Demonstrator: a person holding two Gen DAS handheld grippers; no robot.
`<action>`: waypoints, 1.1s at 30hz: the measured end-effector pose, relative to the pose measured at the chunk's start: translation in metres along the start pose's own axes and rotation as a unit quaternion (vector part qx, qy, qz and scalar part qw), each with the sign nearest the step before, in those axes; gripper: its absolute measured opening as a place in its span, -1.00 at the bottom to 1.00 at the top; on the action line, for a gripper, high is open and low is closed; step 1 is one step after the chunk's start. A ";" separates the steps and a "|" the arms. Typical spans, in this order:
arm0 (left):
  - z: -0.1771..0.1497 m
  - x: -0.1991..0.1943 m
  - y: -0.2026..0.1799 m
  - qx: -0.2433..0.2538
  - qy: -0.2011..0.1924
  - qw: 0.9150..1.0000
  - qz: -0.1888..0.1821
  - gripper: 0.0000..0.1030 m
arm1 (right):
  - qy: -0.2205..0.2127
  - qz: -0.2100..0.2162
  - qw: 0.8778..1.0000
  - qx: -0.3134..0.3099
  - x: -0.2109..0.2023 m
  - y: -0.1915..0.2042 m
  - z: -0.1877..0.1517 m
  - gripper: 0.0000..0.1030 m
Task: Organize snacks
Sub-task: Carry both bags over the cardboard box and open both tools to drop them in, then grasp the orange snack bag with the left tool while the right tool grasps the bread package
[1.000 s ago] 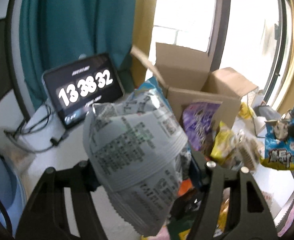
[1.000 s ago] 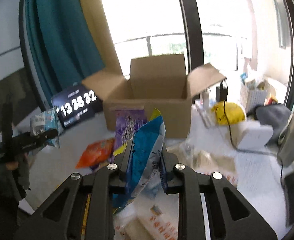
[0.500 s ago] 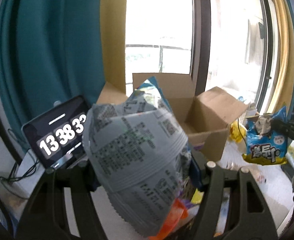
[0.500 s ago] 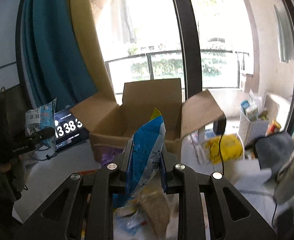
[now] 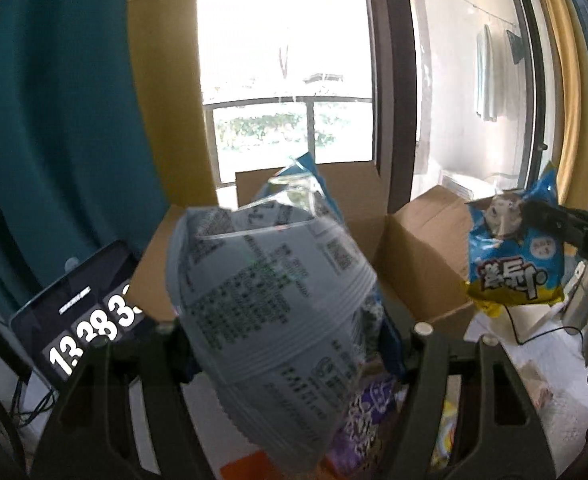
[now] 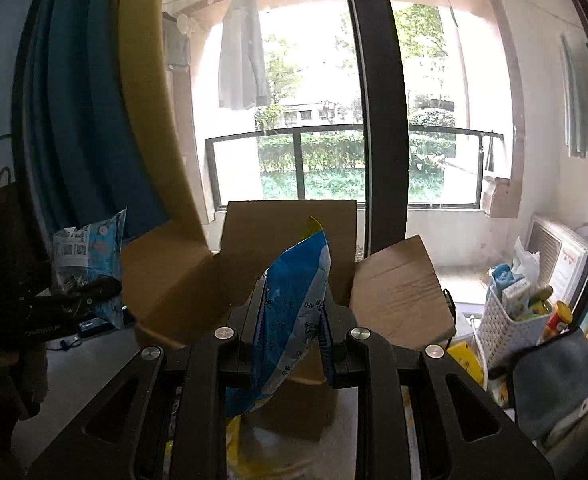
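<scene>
In the left wrist view, a black tablet with white clock digits [image 5: 80,330] leaned at the lower left on the white tabletop [image 5: 533,364]; only "13 28 3" could be read, the rest hidden. Just right of it, the left tool [image 5: 294,344] was clenched on a crinkled grey-and-blue foil snack bag [image 5: 278,304] that filled the centre of the frame, its back panel covered in small printed text and square codes too blurred to read. Behind the bag stood an open brown cardboard box [image 5: 425,248] with its flaps spread. Low in the frame, under the bag, lay a purple wrapper [image 5: 367,412]. At the right edge, the right tool [image 5: 541,216] gripped a blue-and-yellow snack bag with large white characters [image 5: 513,256] by its top, hanging beside the box's right flap, apart from it.

In the right wrist view, the left tool [image 6: 94,290] showed at the left edge holding its grey-and-blue bag [image 6: 90,256] beside the box's left flap. At centre, the right tool [image 6: 290,340] was clamped on the blue bag [image 6: 294,312], edge-on, small print illegible. The box [image 6: 198,280] sat straight behind it, mouth open and unobstructed. At the lower right stood a white plastic lattice basket [image 6: 505,328] of bottles, just beside a grey cloth [image 6: 557,380].
</scene>
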State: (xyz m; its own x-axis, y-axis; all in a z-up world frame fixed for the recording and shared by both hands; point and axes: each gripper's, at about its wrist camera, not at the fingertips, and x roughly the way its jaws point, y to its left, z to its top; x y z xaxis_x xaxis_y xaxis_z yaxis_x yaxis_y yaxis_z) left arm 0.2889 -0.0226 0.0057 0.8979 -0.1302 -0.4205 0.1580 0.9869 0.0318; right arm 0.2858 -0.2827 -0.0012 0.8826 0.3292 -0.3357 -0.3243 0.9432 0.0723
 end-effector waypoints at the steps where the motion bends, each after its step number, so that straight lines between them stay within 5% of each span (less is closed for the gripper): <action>1: 0.002 0.006 -0.002 0.004 -0.001 1.000 0.001 0.36 | 0.002 -0.002 1.000 -0.001 0.007 -0.002 0.002 -0.53; 11: 0.020 0.059 0.001 -0.015 0.016 1.000 0.005 0.47 | 0.027 -0.016 1.000 0.001 0.065 -0.004 0.014 -0.53; 14: 0.022 0.066 0.006 -0.024 0.027 0.999 -0.002 0.66 | 0.030 -0.018 0.999 0.008 0.072 -0.006 0.015 -0.17; 33: 0.000 -0.009 0.015 -0.049 0.002 0.999 -0.013 0.70 | 0.035 -0.034 0.999 0.024 -0.004 0.001 -0.013 -0.05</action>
State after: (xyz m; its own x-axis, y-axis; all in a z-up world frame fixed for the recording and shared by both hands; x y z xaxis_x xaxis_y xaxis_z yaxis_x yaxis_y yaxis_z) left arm 0.2834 -0.0069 0.0094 0.8924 -0.1556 -0.4235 0.1397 0.9878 -0.0685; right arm 0.2776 -0.2840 -0.0122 0.8752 0.2621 -0.4067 -0.2464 0.9648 0.0916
